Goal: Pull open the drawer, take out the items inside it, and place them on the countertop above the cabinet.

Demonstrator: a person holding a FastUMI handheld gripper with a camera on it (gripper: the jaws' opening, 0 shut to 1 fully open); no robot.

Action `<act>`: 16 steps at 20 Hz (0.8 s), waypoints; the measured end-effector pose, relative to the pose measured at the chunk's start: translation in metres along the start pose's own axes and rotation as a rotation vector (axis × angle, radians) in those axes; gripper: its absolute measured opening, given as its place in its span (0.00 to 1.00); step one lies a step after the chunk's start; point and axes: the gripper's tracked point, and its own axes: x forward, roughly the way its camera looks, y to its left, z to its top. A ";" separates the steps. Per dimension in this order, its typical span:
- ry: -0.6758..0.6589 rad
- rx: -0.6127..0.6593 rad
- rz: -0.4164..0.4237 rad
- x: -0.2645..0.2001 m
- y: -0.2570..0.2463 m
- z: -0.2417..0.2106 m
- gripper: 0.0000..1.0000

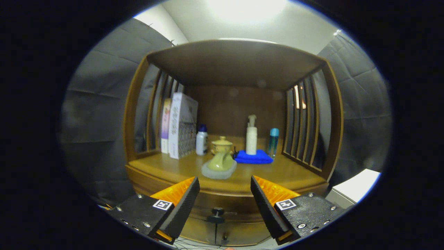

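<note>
A wooden cabinet stands ahead with a shelf-like countertop [277, 173] under a wooden canopy. Below the countertop's front edge is the drawer front [229, 205], which looks closed, with a small dark round knob [217, 211]. My gripper [225, 189] is open, its two fingers spread wide on either side of the knob and a short way in front of it, holding nothing. What the drawer holds is hidden.
On the countertop sit a yellow-green ceramic pot [221, 157] on a grey pad, a folded blue cloth [253, 158], a white pump bottle [251, 137], a small blue bottle [273, 141], a white bottle [202, 140] and upright boxes [182, 126]. Slatted sides flank it. A white surface [357, 185] lies right.
</note>
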 end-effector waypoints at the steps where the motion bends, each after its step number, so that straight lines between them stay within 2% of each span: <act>1: -0.006 0.009 0.027 -0.005 0.007 0.019 0.92; 5: -0.019 -0.028 -0.011 -0.028 0.009 0.084 0.93; 8: -0.068 -0.091 -0.096 -0.058 0.008 0.128 0.93; 10: -0.078 -0.079 -0.118 -0.074 0.016 0.143 0.93; 16: -0.115 0.009 -0.083 -0.090 0.034 0.159 0.93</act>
